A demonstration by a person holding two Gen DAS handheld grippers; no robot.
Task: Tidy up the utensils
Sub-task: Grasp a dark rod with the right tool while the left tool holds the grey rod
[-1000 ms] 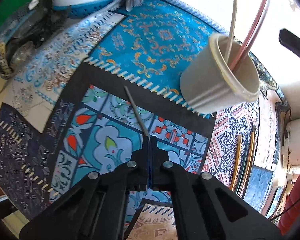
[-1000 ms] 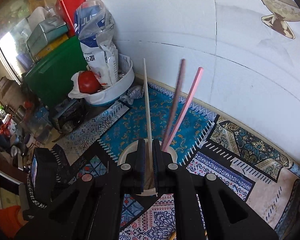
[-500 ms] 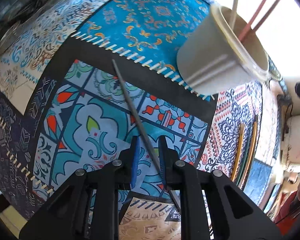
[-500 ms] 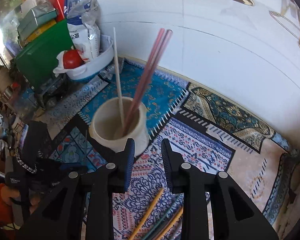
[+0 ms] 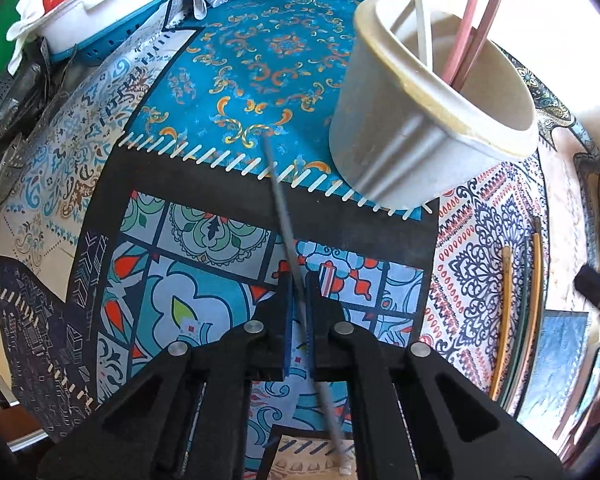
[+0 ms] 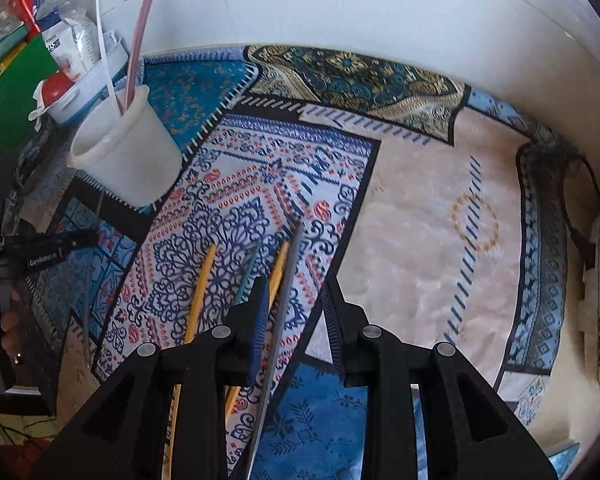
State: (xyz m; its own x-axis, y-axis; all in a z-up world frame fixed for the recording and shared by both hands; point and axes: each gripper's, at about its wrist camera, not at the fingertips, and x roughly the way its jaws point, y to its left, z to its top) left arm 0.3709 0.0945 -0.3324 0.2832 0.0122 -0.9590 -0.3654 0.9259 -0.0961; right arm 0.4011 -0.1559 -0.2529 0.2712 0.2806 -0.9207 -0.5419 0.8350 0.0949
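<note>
Patchwork mat (image 5: 236, 60) of printed panels covers the surface beneath both of my grippers and runs back to a white wall (image 6: 340, 4). At the far left corner, a white tub (image 5: 84, 4) holding a red round item, with a green box (image 6: 12, 84) beside it.

Cream cup (image 5: 428, 120), standing on the mat where the blue floral panel meets a black band, ahead and to the right of my left gripper; it holds one white chopstick (image 5: 420, 20) and two pink chopsticks (image 5: 472, 20), all leaning out past the rim.

My left gripper (image 5: 298, 312): fingers parted by a narrow gap, a grey chopstick (image 5: 278, 196) running through that gap, its far tip on the blue panel just left of the cup. I cannot tell whether the pads press it or merely flank it.

My right gripper (image 6: 296, 308): fingers set clearly apart, nothing clamped. A second grey chopstick (image 6: 288, 280) runs along the inner side of my left finger here; whether it touches the pad is unclear. Just to its left on the lattice-print panel lie two yellow chopsticks (image 6: 202, 284) with a green chopstick (image 6: 246, 280) between them, roughly parallel, well apart from the cup (image 6: 128, 156)
</note>
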